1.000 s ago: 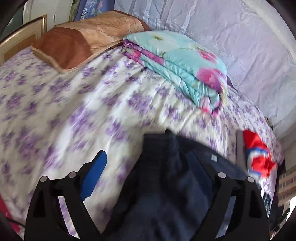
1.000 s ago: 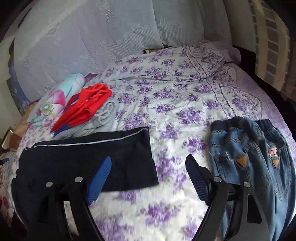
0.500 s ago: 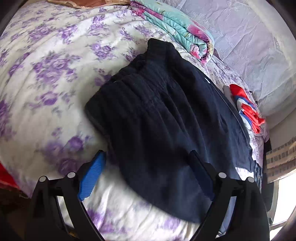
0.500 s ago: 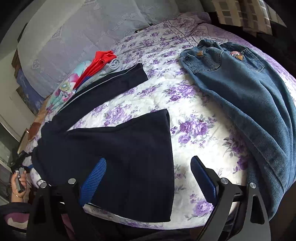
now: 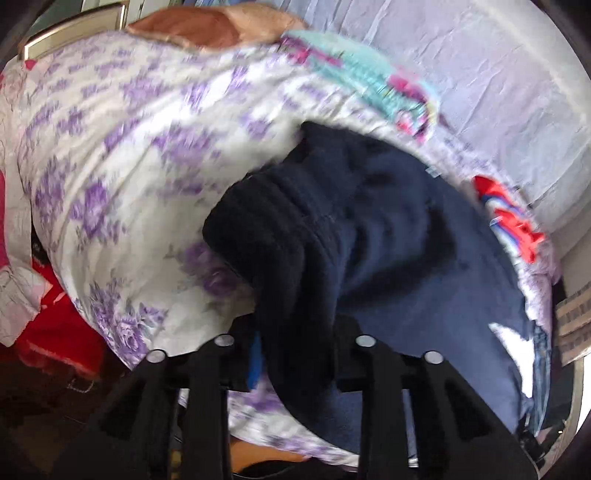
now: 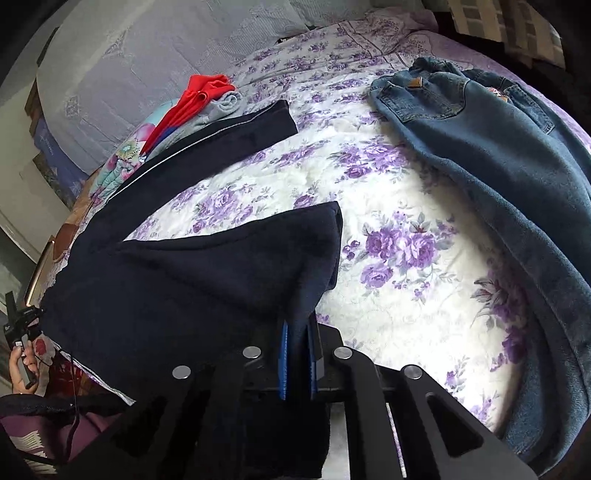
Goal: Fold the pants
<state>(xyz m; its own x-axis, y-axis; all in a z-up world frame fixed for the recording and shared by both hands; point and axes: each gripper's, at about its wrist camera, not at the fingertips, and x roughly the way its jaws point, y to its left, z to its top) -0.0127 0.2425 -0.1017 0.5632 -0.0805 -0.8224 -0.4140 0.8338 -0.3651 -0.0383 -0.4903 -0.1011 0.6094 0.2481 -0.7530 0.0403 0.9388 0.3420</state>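
Note:
Dark navy pants lie spread on a bed with a purple-flowered cover, one leg stretched toward the far side, the other near the front edge. My right gripper is shut on the hem of the near leg. In the left wrist view my left gripper is shut on the waistband end of the navy pants, bunched between the fingers. The left view is blurred.
Blue jeans lie on the right of the bed. Red and grey clothes and a folded turquoise floral quilt sit by the far wall. An orange-brown pillow lies at the bed's head.
Both grippers have gone from open to shut on the navy pants: the left on the waistband, the right on the near leg's hem. The fabric has bunched up at both.

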